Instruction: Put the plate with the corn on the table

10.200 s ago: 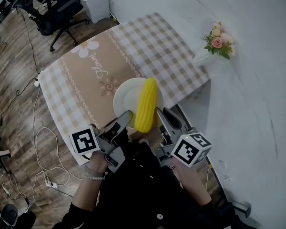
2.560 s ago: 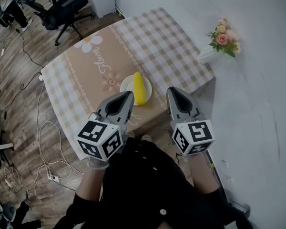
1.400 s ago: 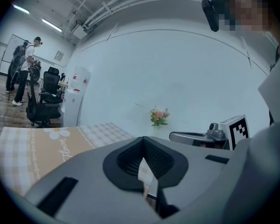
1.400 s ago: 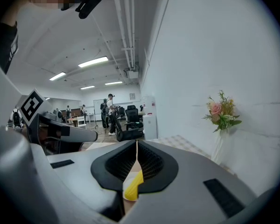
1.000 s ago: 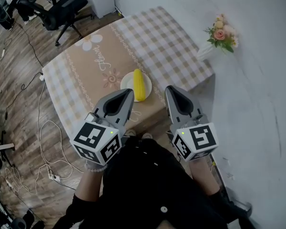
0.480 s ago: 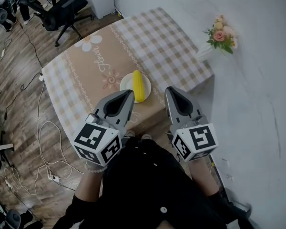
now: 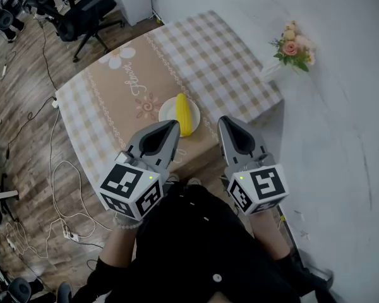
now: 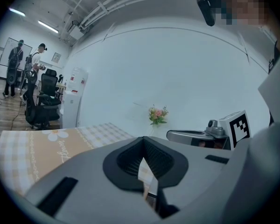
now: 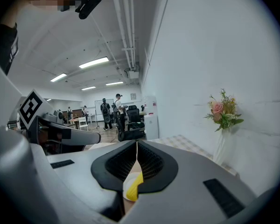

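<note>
Plate (image 7: 169,111) with corn (image 7: 184,114) sits on table (image 7: 114,100); left gripper (image 7: 173,124) and right gripper (image 7: 226,120) hover clear, jaws together, empty

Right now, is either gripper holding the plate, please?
No, the plate with the corn lies on the table, clear of the left gripper and the right gripper.

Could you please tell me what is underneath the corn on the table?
A white plate lies under the corn, resting on the patterned tablecloth. The plate's middle is covered by the corn and cannot be seen.
</note>
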